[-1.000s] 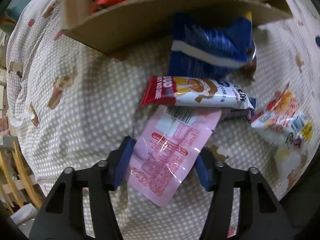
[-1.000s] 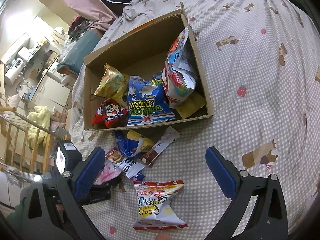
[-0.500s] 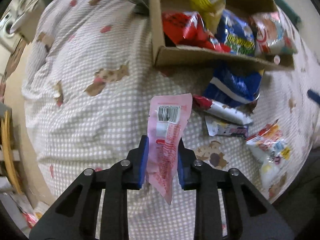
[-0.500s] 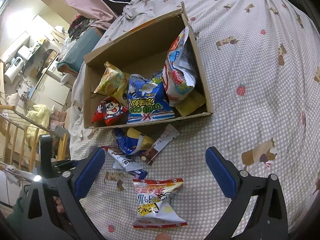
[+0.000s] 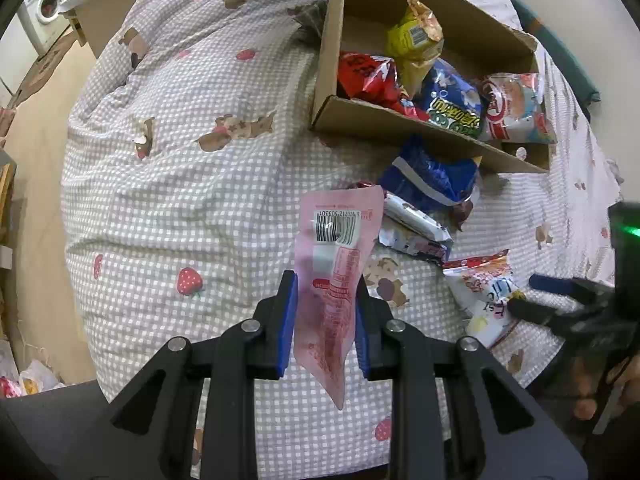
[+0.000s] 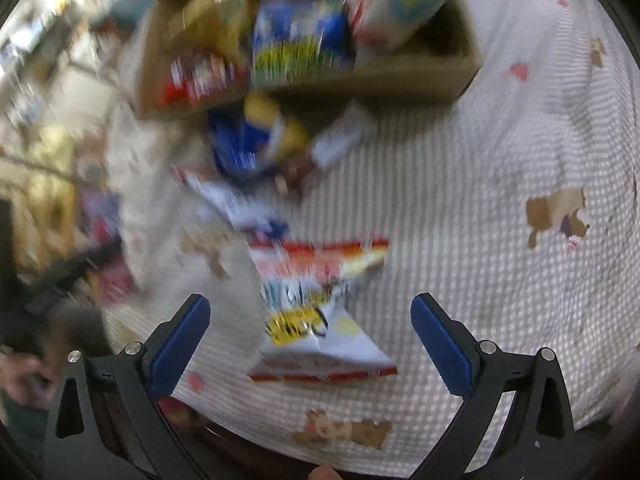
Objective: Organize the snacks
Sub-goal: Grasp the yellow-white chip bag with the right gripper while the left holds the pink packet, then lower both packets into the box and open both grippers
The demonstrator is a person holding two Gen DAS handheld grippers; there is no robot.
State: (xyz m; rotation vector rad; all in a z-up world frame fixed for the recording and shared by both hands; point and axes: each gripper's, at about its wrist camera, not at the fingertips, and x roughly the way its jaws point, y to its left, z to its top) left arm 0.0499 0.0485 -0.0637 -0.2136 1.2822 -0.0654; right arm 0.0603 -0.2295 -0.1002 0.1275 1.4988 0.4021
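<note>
My left gripper [image 5: 325, 312] is shut on a pink snack packet [image 5: 336, 272], which hangs lifted above the checked bedspread [image 5: 180, 184]. Ahead and to the right stands a cardboard box [image 5: 396, 124] holding several snack bags. A blue bag [image 5: 428, 176] and a white wrapper [image 5: 412, 224] lie in front of the box. My right gripper [image 6: 310, 332] is open, low over a white, red and yellow snack bag [image 6: 320, 312] that lies between its fingers without touching the pads; this view is blurred. The same bag [image 5: 484, 292] shows in the left wrist view, with the right gripper's fingers beside it.
The bedspread falls away at its left edge to a floor, with a washing machine [image 5: 44, 8] far off. The cardboard box [image 6: 312, 56] sits ahead of the right gripper. A hand [image 5: 600, 392] holds the right gripper at the lower right.
The left gripper closed on the pink packet and lifted it off the bedspread, rolling as it rose. The right gripper dropped toward the white, red and yellow bag, blurring its view.
</note>
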